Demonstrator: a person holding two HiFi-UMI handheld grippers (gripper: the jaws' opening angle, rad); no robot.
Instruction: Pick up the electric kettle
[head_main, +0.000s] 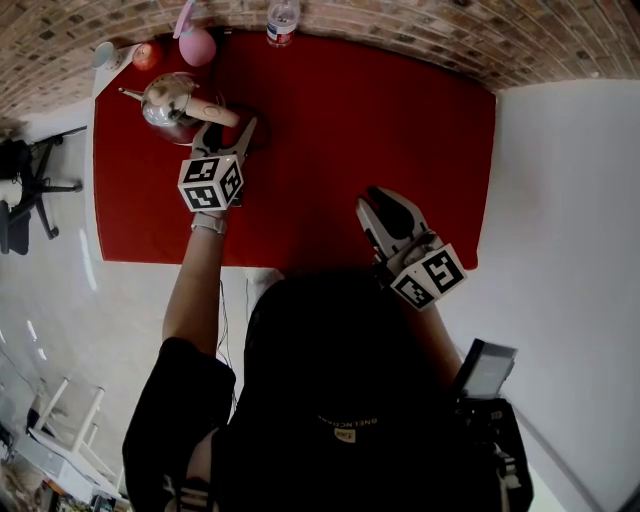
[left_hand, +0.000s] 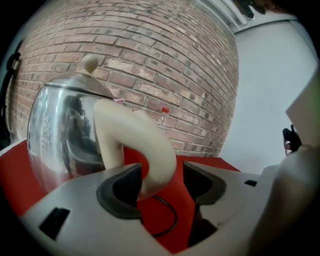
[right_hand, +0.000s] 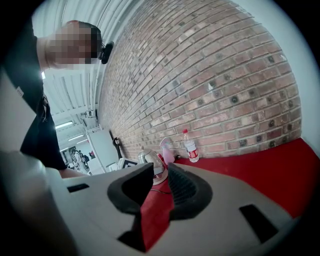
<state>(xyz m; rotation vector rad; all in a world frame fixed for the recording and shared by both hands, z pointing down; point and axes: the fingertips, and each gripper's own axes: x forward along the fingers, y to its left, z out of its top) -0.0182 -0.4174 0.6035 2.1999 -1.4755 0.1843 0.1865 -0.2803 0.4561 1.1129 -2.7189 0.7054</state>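
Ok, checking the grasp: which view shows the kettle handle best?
Left gripper view: the cream handle sits large between its open fingers. Head view shows it small from above; right gripper view shows only the distant kettle.

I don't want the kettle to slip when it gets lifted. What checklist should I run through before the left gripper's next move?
1. Handle inside the fingers of the left gripper: ok, it sits in the gap.
2. Fingers shut on the handle: not ok, they stand apart, with space at the right one.
3. Kettle upright: ok, lid knob on top.
4. Cord free to follow: cannot tell; it lies on the red tabletop below the fingers.
5. Right gripper out of the way: ok, open, empty, well away from the kettle.
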